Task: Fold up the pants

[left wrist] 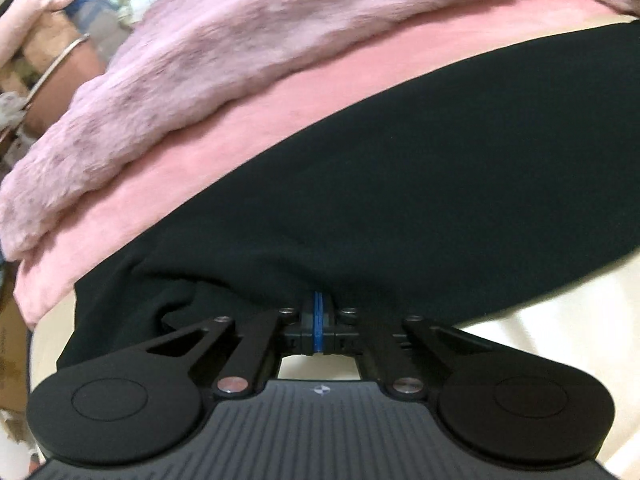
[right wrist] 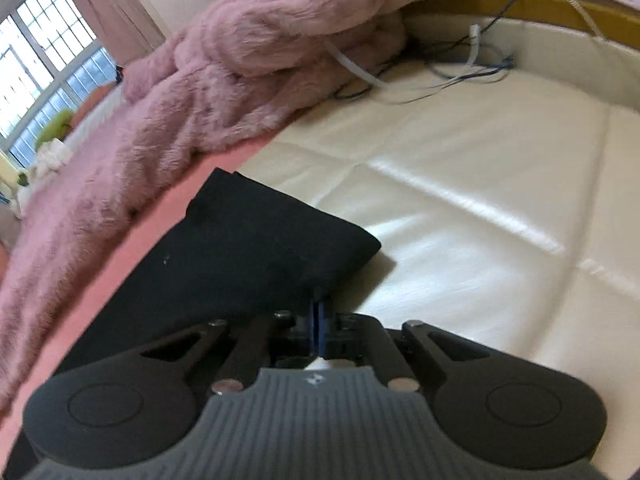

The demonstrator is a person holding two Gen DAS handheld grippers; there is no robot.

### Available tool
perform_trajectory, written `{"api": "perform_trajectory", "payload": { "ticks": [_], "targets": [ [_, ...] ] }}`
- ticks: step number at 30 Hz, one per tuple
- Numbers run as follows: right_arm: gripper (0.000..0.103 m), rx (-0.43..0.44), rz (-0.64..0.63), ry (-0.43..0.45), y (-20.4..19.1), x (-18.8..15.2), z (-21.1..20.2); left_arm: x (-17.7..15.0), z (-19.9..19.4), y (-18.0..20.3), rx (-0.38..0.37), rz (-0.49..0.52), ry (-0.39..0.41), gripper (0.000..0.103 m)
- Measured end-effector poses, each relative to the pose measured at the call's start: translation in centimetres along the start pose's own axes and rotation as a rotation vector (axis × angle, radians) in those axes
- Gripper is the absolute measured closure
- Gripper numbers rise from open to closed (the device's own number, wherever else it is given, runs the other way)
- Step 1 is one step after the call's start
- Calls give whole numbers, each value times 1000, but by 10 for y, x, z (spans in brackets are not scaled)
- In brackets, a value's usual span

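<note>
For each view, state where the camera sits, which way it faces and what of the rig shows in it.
Left wrist: sits on the left gripper, looking down across the black pants toward the fuzzy pink blanket; its closed jaws meet the cloth's near edge.
Right wrist: sits on the right gripper, looking over a pants corner toward the cream mattress and cables; its jaws are closed too.
Shared: pants, blanket, pink sheet.

Both fisheye views are evenly lit and moderately bright, with strong barrel distortion and dark vignetted corners. Daylight enters through a window (right wrist: 44, 60), which is overexposed. Glare streaks cross the cream mattress cover (right wrist: 500, 208). The black pants (left wrist: 420, 184) show almost no detail. The pink fuzzy blanket (left wrist: 224, 60) and the backgrounds are motion-blurred.
</note>
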State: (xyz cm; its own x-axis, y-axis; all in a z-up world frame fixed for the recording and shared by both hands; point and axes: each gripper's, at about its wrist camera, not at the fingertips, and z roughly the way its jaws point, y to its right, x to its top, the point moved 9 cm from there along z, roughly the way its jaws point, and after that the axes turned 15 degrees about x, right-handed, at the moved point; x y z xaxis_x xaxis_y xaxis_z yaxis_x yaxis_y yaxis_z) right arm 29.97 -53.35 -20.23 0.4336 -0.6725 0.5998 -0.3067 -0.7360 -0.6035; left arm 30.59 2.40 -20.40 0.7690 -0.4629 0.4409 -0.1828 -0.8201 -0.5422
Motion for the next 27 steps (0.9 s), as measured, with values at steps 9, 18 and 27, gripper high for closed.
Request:
{"api": "perform_trajectory", "payload": {
  "ticks": [9, 18, 27],
  "targets": [
    [103, -149, -145, -26, 63, 48, -29, -9, -52, 57, -99, -58, 47, 101],
    [74, -192, -390, -11, 18, 45, -48, -40, -61, -43, -52, -325, 79, 72],
    [73, -7, -597, -80, -90, -2, -23, -96, -7, -186, 74, -631, -40, 41]
  ]
}}
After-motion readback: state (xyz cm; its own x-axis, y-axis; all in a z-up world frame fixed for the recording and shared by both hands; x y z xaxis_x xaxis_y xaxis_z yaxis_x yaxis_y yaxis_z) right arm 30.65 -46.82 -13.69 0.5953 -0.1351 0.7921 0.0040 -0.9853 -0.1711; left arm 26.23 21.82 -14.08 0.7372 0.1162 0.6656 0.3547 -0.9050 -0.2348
